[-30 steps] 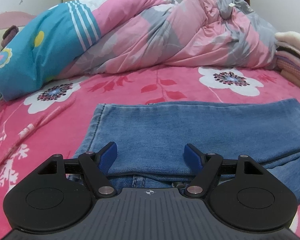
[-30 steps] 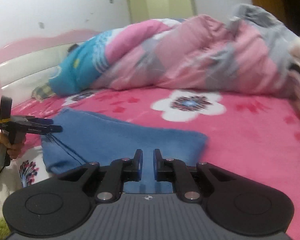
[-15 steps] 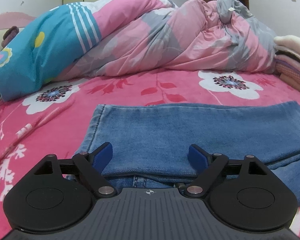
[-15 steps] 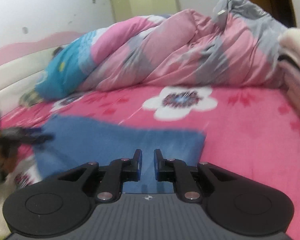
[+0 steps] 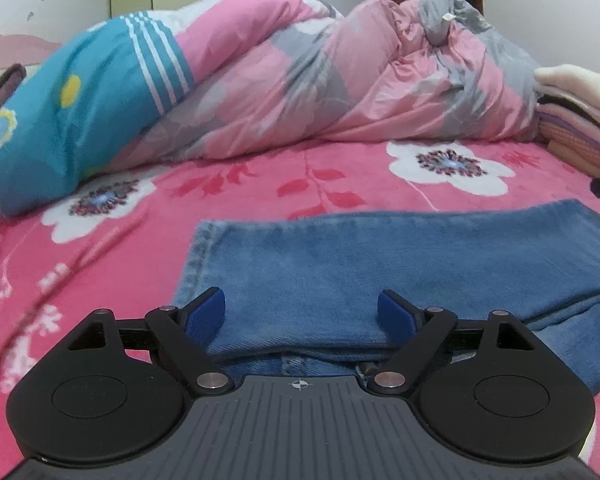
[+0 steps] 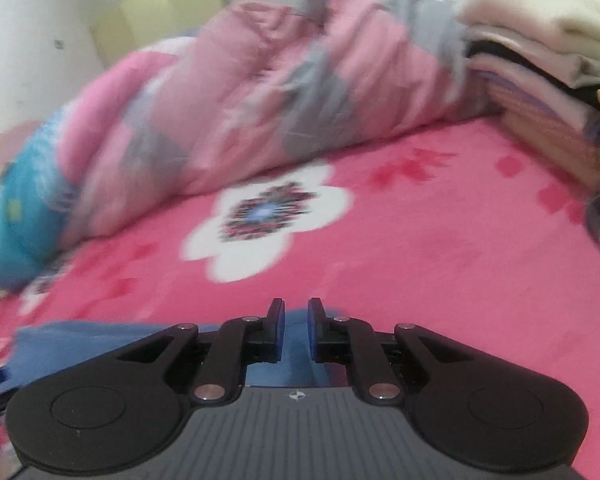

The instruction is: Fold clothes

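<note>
1. Pink floral bedspread (image 5: pixel 260 184) covered the whole bed, with open room between the jeans and the bedding behind.
2. Rumpled pink-and-grey duvet (image 5: pixel 300 80) ran along the far edge, its teal end at the left.
3. Folded jeans (image 5: pixel 380 264) lay flat on the near side, hem edge to the left, layered edges showing at the right.
4. Stacked folded clothes (image 6: pixel 540 64) stood at the right edge, touching the duvet.
5. Left gripper (image 5: pixel 301 314) hovered over the jeans' near fold — jaws spread wide, pinching nothing.
6. Right gripper (image 6: pixel 296 328) pointed past the jeans' right end — jaws narrowly parted and opening, pads off the denim showing behind the gap.
</note>
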Available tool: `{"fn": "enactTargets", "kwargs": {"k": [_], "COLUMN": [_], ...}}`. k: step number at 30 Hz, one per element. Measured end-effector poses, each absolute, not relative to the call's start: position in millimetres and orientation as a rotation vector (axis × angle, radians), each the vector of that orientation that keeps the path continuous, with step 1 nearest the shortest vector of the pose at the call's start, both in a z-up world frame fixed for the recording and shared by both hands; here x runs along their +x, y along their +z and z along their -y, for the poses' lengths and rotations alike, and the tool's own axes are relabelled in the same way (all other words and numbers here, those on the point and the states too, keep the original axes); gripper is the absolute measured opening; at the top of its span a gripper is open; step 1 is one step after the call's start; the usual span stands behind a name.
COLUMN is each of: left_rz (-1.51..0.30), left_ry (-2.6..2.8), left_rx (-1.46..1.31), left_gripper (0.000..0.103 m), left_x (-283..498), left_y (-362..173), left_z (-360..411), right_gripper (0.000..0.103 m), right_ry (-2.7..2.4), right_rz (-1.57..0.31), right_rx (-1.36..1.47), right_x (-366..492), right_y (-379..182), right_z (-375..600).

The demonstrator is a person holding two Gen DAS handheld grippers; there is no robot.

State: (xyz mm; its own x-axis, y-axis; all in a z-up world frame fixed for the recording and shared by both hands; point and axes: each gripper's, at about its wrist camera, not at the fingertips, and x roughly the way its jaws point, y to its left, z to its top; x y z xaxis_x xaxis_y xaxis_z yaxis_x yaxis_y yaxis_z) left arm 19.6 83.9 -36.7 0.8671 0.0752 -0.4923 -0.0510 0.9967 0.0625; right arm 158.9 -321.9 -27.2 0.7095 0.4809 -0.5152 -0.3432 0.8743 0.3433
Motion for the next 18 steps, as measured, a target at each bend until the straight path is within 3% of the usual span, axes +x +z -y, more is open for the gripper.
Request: {"fn": "enactTargets", "kwargs": {"k": [1, 3, 8, 10, 13, 18], "left_rz": [-0.505, -0.483, -0.46, -0.481, -0.566, -0.566], "left_ry": [0.065, 0.052, 0.0, -0.009, 0.026, 0.07], "left_rx": [0.046, 0.053, 0.097, 0.137, 0.232, 0.262], "left_gripper": [0.084, 0.085, 0.095, 0.096, 0.097, 0.1], "left_x": [16.9, 13.6, 12.3, 15.9, 24.1, 19.1], "left_y": [-32.2, -22.9, -15.5, -23.7, -45.5, -55.7], "left_z": [-84.0, -79.7, -55.1, -41.0, -22.8, -18.1], "right_gripper": [0.028, 0.037, 0.038, 0.051, 0.054, 0.06], "right_ry": [0.497, 0.551, 0.593, 0.577, 0.524, 0.495], "right_rz": [-0.624, -0.597, -0.577, -0.562, -0.492, -0.503], "right_rx": [0.225, 0.224, 0.11, -0.013, -0.198, -0.115], "right_x": [147.2, 130.5, 94.8, 83.1, 54.2, 46.2], "right_y": [-24.0, -19.8, -35.5, -46.8, -68.8, -69.7], "right_z": [314.8, 301.9, 260.6, 244.2, 224.6, 235.7]}}
